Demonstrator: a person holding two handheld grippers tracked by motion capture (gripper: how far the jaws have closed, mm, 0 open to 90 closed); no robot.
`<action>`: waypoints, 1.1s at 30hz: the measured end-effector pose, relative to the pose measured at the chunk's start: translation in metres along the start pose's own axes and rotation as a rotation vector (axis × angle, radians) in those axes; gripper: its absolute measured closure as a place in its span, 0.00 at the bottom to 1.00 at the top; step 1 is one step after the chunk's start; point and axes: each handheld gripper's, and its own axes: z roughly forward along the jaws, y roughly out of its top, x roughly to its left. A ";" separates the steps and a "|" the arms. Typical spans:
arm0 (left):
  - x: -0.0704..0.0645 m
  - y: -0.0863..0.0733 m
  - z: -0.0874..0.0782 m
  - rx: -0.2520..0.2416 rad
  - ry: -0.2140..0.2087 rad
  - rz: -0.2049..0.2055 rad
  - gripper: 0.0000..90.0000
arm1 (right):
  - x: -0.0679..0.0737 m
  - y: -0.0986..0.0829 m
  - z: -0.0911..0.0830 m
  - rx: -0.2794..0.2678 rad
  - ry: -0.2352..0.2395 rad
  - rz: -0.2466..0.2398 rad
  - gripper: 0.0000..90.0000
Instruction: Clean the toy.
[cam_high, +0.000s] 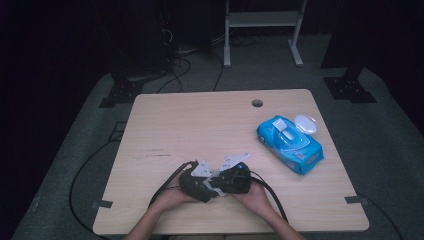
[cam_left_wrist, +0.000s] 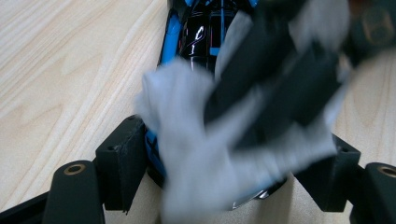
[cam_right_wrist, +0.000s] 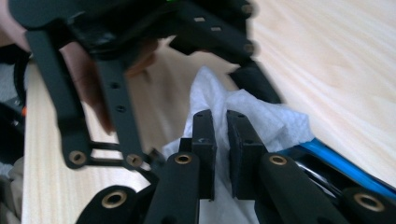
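Observation:
A white wipe (cam_left_wrist: 187, 140) lies crumpled over a glossy black object with a blue rim (cam_left_wrist: 201, 37). My left gripper (cam_left_wrist: 226, 168) holds that object between its spread jaws. My right gripper (cam_right_wrist: 222, 135) is shut on the wipe (cam_right_wrist: 266, 116), pressing it on the object, whose blue rim (cam_right_wrist: 336, 163) shows at lower right. In the left gripper view the right gripper (cam_left_wrist: 280, 93) comes in blurred from the upper right. In the high view both grippers, left (cam_high: 210, 187) and right (cam_high: 225, 181), meet near the table's front edge, each held by a hand.
A blue pack of wet wipes (cam_high: 290, 145) lies at the right of the wooden table (cam_high: 200, 125), its white lid (cam_high: 306, 123) flipped open. A cable hole (cam_high: 257, 103) sits near the far edge. Cables trail off the front left.

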 end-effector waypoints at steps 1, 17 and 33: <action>0.000 0.000 0.000 0.001 0.000 0.002 0.28 | 0.004 0.002 0.004 0.009 0.001 -0.025 0.91; 0.000 0.001 0.001 -0.006 0.000 -0.002 0.28 | -0.008 0.009 -0.005 0.019 -0.137 -0.030 0.91; 0.000 0.001 0.003 -0.007 -0.002 -0.003 0.28 | -0.014 0.014 -0.002 0.045 -0.197 -0.017 0.92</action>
